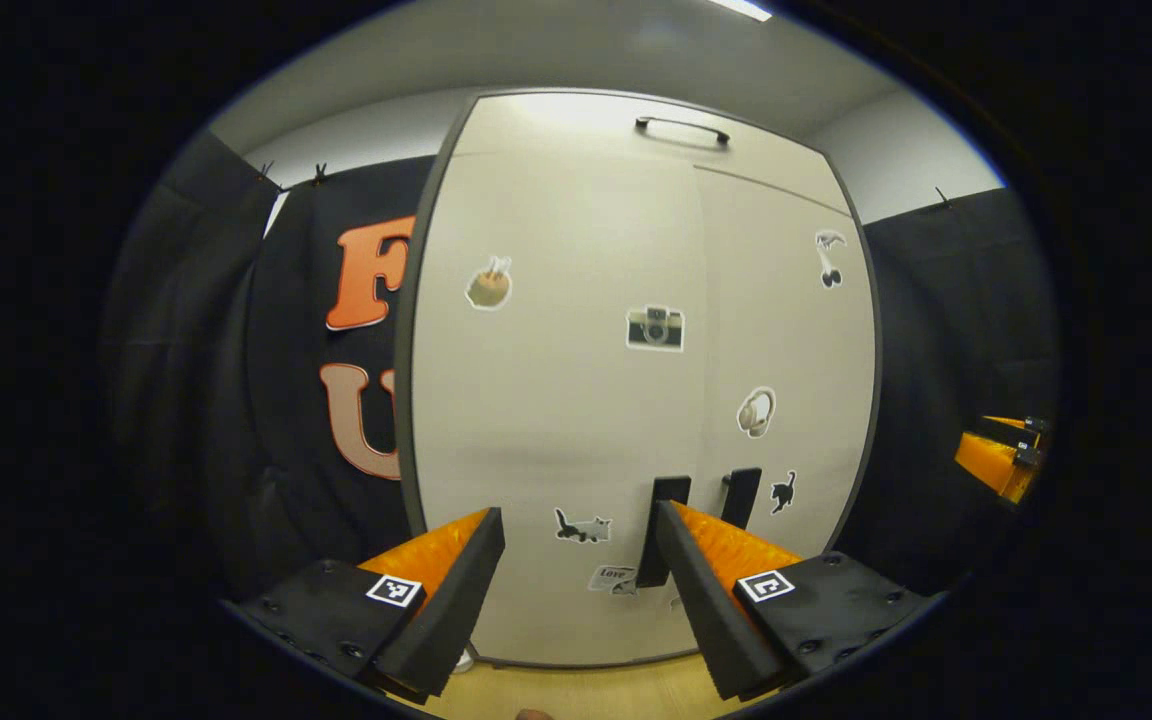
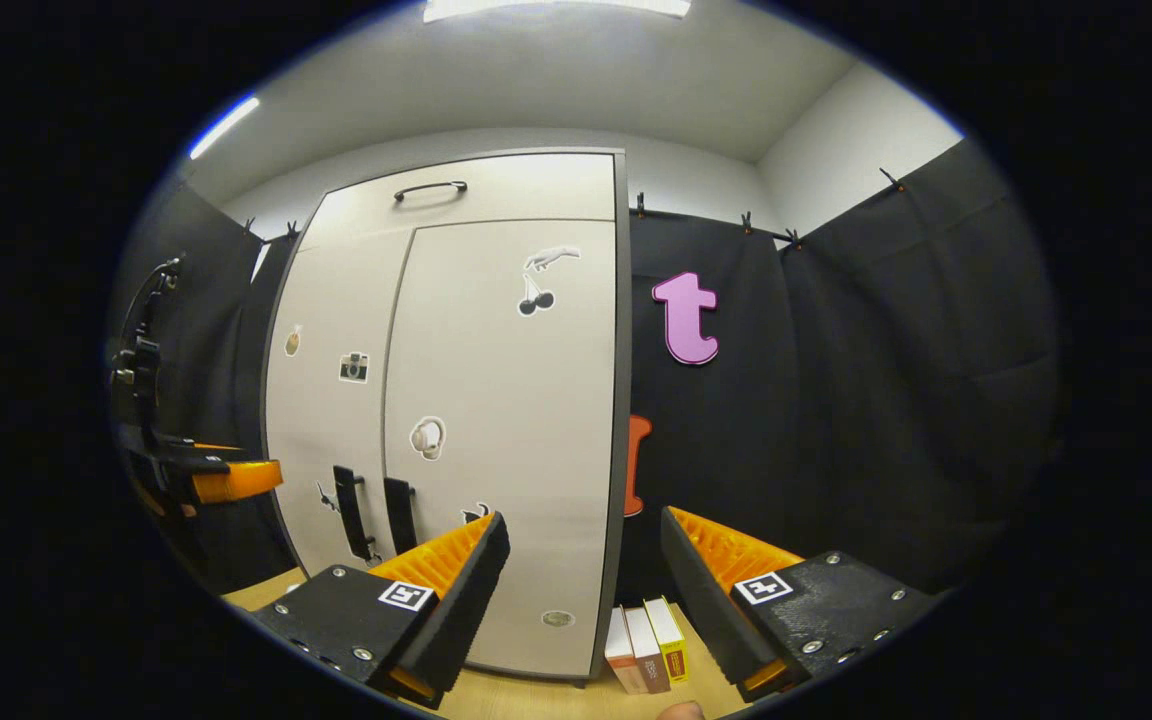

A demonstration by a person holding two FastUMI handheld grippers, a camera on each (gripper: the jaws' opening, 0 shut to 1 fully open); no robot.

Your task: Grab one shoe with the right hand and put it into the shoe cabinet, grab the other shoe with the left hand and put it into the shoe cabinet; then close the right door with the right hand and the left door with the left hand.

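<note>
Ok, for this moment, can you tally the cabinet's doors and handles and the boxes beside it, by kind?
Cabinet doors: 2, both closed
Upright door handles: 2
Top handle: 1
Small boxes standing by the cabinet's right side: 3
Total: 8

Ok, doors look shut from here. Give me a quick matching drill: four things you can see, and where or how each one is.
Things:
1. camera sticker
2. cherries sticker
3. small boxes
4. left gripper

Places or states:
A. on the right door
B. open, nothing between the fingers
C. on the left door
D. standing on the table beside the cabinet's right side

Pairs: 1-C, 2-A, 3-D, 4-B
</note>
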